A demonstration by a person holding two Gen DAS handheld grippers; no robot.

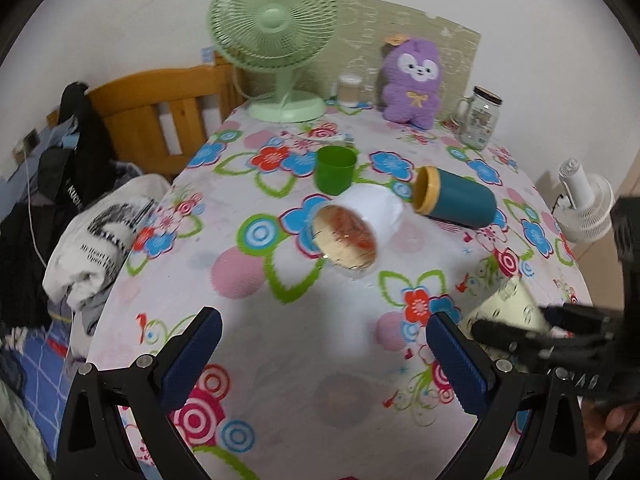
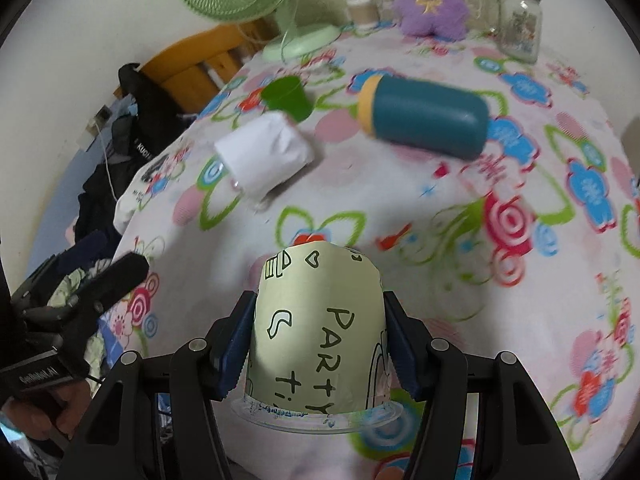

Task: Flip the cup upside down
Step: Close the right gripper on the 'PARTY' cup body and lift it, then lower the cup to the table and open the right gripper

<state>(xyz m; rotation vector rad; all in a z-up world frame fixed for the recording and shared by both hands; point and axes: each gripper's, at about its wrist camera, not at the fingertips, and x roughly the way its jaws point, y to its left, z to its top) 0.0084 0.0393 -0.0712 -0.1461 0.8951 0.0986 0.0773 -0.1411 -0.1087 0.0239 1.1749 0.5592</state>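
My right gripper point(image 2: 320, 344) is shut on a pale green "PARTY time" paper cup point(image 2: 316, 328), held between the blue pads with its clear rim toward the camera and its base pointing away, above the flowered tablecloth point(image 2: 440, 240). The same cup point(image 1: 508, 308) shows at the right of the left wrist view, with the right gripper point(image 1: 520, 332) on it. My left gripper point(image 1: 320, 352) is open and empty over the near part of the tablecloth point(image 1: 300, 320); it appears at the left edge of the right wrist view point(image 2: 92, 292).
A white cup point(image 1: 360, 224) and a teal bottle with a yellow lid point(image 1: 456, 200) lie on their sides mid-table. A green cup point(image 1: 335, 170) stands upright behind them. A green fan point(image 1: 276, 36), purple plush point(image 1: 412, 80), glass jar point(image 1: 480, 120) and small cup point(image 1: 349, 90) stand at the back. Clothes lie at the left.
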